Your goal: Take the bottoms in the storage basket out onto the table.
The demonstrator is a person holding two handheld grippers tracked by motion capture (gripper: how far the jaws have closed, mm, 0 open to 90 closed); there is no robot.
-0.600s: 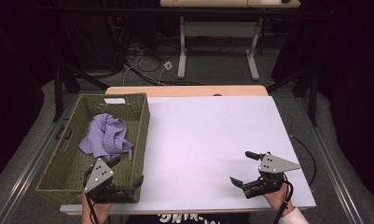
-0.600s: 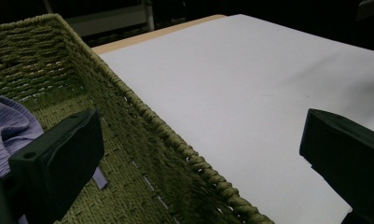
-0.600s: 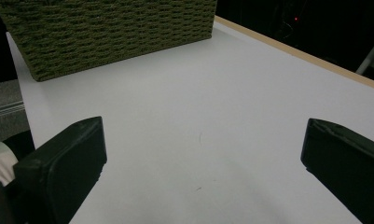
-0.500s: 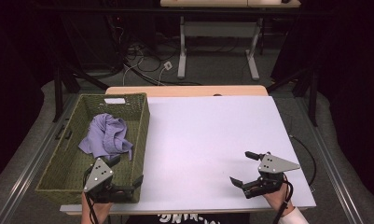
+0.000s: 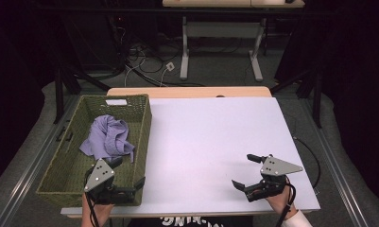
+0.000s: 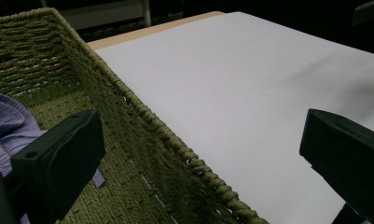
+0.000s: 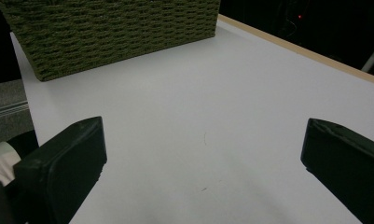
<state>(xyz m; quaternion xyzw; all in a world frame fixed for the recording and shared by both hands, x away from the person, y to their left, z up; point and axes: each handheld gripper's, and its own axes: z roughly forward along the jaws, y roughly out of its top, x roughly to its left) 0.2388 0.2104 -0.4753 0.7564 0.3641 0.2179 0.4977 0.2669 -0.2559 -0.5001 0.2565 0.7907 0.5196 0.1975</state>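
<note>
**Lavender cloth in wicker basket: both claws idle at the near edge**

Item 1. Lavender cloth point(image 5: 107, 138): crumpled, lying inside the green woven basket point(image 5: 142, 125) at the worktop's left edge, toward the basket's middle. Nothing grips it.

Item 2. Left claw point(image 5: 128, 185): jaws spread wide and empty, straddling the basket's right wall at the near left corner; one jaw sits over the basket's interior, the other over the white worktop point(image 5: 215, 142).

Item 3. Right claw point(image 5: 246, 172): jaws spread wide, holding nothing, low over the bare surface near the near right corner, well apart from the basket.

Progress, as judged: the cloth appears stowed; if it is meant to come out, the grasp is not yet made.

Markings: a pale label point(image 5: 116, 101) on the basket's far rim, unreadable; partial white lettering at the worktop's near edge, illegible.
</note>
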